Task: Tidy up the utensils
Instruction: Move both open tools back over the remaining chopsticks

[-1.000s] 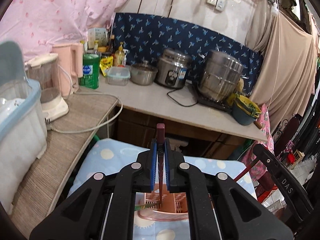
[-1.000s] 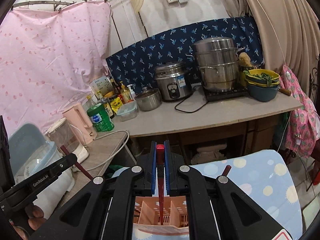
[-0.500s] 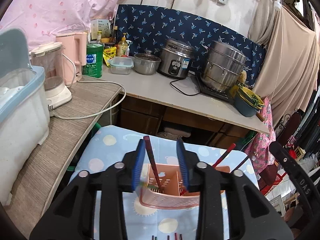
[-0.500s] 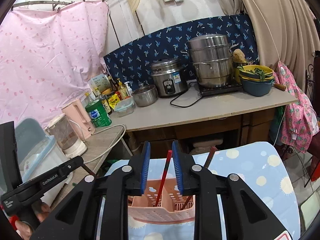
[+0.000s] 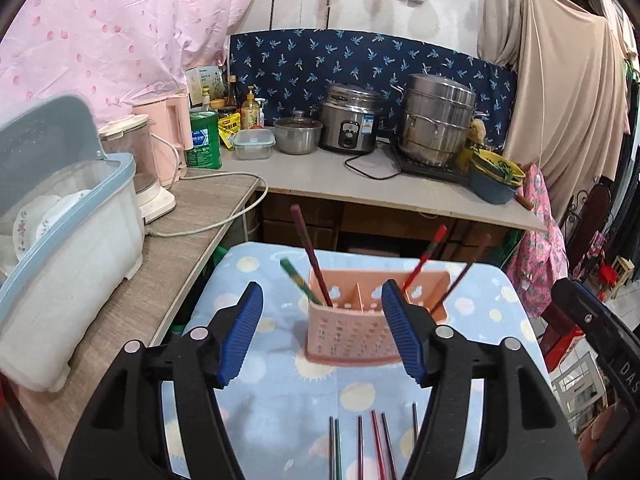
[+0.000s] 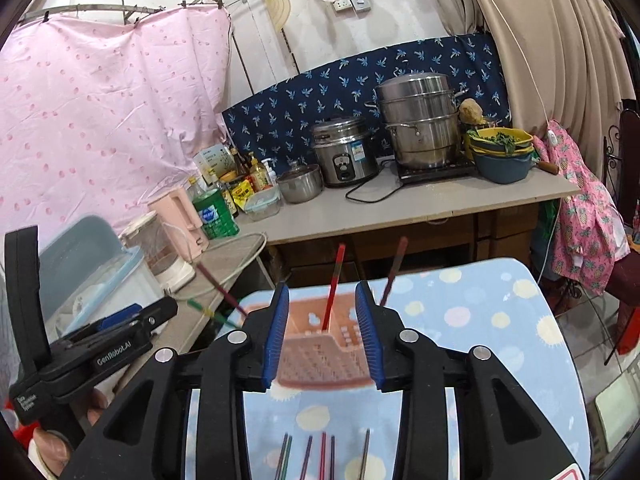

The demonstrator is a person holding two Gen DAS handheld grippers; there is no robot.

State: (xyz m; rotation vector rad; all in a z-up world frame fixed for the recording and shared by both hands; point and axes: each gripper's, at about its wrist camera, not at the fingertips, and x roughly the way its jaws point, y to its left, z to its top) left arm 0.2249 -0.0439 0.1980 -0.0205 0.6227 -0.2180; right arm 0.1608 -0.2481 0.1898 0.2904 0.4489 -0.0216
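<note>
Both claws hover near the pink utensil holder (image 5: 354, 330): left claw (image 5: 322, 334) and right claw (image 6: 322, 330) spreading, empty. Chopsticks (image 5: 310, 254) stand inside it; more chopsticks (image 5: 370, 444) lie before it.

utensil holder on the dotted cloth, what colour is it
Pink, a perforated plastic utensil holder with chopsticks standing in it. It shows best in the left wrist view.

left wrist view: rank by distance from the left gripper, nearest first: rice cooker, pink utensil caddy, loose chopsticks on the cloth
1. loose chopsticks, on the cloth just below the opening, empty left gripper.
2. pink utensil caddy, straight ahead.
3. rice cooker, far back on the counter.
</note>
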